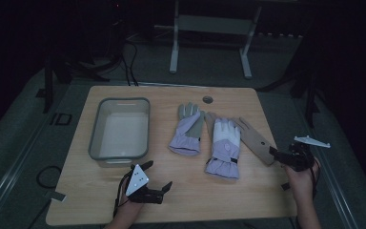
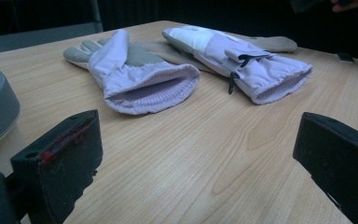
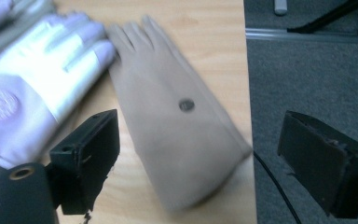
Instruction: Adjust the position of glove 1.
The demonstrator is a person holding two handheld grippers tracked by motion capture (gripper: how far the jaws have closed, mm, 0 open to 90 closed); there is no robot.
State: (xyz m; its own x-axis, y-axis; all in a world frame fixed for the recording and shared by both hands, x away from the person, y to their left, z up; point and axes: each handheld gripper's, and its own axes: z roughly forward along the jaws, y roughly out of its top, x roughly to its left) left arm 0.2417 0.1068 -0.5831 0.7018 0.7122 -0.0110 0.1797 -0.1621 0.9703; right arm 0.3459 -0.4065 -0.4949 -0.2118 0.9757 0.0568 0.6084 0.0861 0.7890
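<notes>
Your left gripper (image 1: 157, 182) hovers, jaws spread, near the table's (image 1: 219, 200) front edge. Right gripper (image 3: 191, 158), jaws released, nears the beige glove (image 3: 177, 135) at the right edge. Bin (image 1: 95, 143) empty; all gloves remain.

Wooden table (image 1: 181, 200) — grey tub (image 1: 119, 131), two lilac gloves (image 1: 187, 131), tan glove (image 1: 256, 139).

On the counter (image 1: 195, 200) a bin (image 1: 119, 131) sits at the left. Right of it lie three gloves in a row: a padded glove (image 1: 187, 130), a second padded glove (image 1: 224, 148) just beside it, and a flat glove (image 1: 257, 139) rightmost, its cuff at the counter's right edge, fingers tucked against the second glove.
</notes>
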